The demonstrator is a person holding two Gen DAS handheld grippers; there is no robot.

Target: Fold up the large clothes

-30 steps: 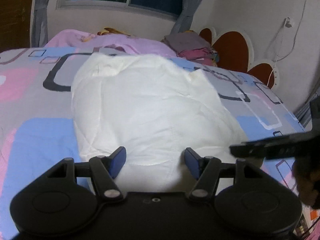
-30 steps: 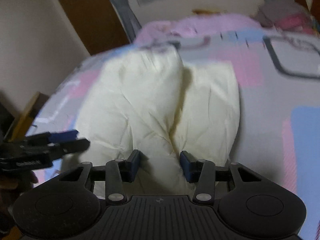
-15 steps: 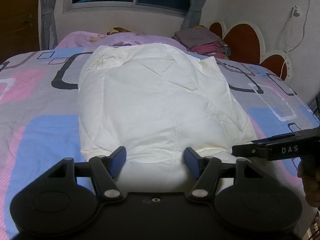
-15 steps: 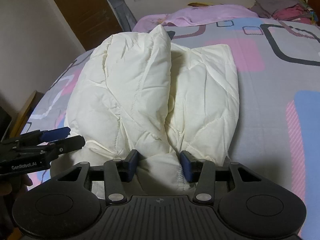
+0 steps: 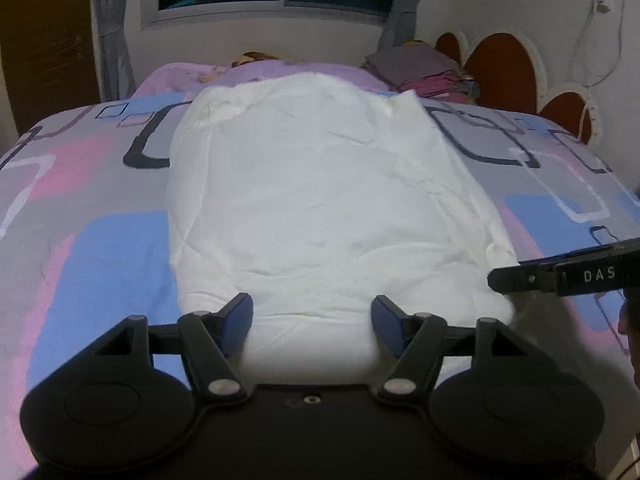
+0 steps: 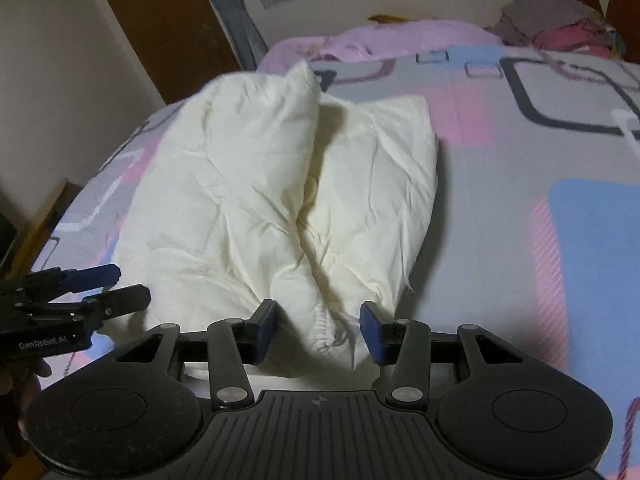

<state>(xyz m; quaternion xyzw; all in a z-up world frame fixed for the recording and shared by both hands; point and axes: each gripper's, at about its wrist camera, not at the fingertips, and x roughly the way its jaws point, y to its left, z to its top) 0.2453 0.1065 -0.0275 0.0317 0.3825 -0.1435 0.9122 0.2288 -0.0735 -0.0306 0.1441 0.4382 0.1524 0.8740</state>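
While both claws gape unclenched, the puffy cream quilted garment lies folded lengthwise, creased down its middle.

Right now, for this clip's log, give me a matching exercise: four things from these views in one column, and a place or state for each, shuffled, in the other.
Column 1:
1. white padded garment
2. left gripper
3. stack of folded clothes
4. right gripper

Column 2:
A. far corner of the bed, beside the headboard
B. open, bunched near end of the cloth between its fingers
C. folded lengthwise on the bedspread
D. open, at the flat near hem

Pairs: 1-C, 2-D, 3-A, 4-B
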